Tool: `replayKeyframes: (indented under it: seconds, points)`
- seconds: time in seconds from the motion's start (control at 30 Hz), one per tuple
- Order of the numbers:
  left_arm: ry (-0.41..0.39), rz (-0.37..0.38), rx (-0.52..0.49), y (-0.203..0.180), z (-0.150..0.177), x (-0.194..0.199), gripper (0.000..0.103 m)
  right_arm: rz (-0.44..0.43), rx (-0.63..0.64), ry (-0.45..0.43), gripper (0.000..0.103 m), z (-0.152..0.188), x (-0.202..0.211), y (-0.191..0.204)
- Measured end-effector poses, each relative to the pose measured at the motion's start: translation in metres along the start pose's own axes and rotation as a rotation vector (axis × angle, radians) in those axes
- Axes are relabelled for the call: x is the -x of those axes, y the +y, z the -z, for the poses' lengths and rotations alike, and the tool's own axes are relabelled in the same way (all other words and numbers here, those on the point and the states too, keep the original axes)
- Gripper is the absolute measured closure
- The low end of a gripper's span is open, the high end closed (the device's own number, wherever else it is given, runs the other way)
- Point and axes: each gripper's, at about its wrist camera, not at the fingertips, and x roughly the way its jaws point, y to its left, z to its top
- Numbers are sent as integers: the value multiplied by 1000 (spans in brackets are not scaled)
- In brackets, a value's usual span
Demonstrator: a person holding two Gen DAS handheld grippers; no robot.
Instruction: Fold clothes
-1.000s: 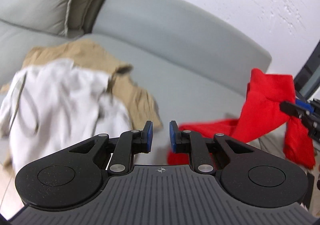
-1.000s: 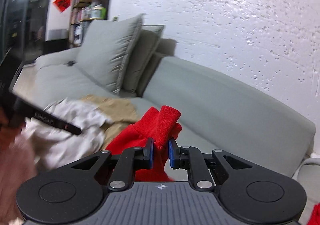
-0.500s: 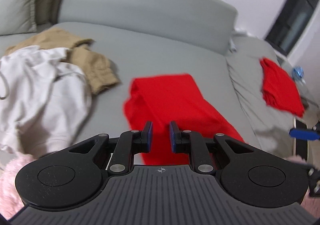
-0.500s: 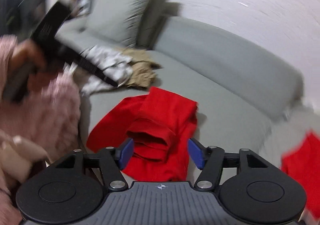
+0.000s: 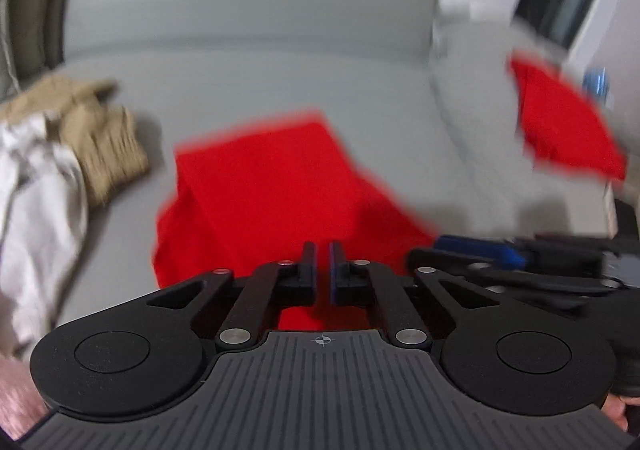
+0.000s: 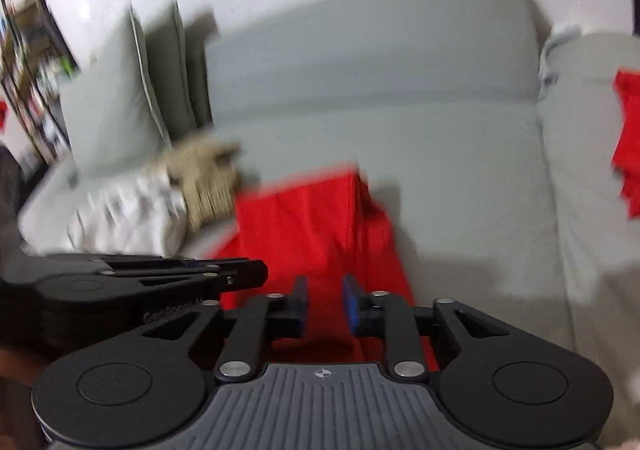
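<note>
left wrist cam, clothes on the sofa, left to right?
white garment → tan garment → red garment on the seat → second red garment at the far right end of the sofa. The picture is blurred, so I can't tell what kind of garment each is.

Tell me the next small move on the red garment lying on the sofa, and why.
Probably lower both grippers onto the near edge of the red garment and pinch it: it lies loosely half-folded on the sofa, held by neither the left gripper nor the right gripper.
</note>
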Motion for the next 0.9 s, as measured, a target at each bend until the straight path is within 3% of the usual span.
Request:
replayKeyframes:
  seconds: [0.07, 0.17, 0.3, 0.43, 0.5, 0.57, 0.67, 0.7, 0.77, 0.9]
  points:
    - [0, -9, -72, -3, 17, 0, 98, 3, 15, 25, 73, 8, 6, 2]
    - [-19, -13, -64, 3, 23, 11, 96, 3, 11, 0, 68, 10, 20, 2]
    - [-88, 1, -23, 9, 25, 31, 84, 15, -26, -103, 68, 19, 39, 1]
    - [-146, 11, -9, 6, 23, 38, 83, 32, -46, -238, 73, 19, 51, 3]
    - [-168, 17, -5, 2, 20, 35, 83, 30, -54, -274, 79, 16, 46, 3]
    - [-167, 21, -4, -1, 18, 30, 83, 38, -39, -291, 79, 12, 37, 5]
    - [-122, 8, -34, -5, 19, 17, 87, 55, 8, -242, 80, 11, 12, 10]
    - [-59, 4, -55, -4, 22, 5, 87, 64, 13, -185, 80, 11, 2, 11]
    - [-26, 4, -72, -3, 23, -2, 87, 86, 15, -74, 81, 13, -16, 7]
    - [12, 19, -34, 5, 14, 3, 84, 74, -12, -45, 81, 11, -6, 3]
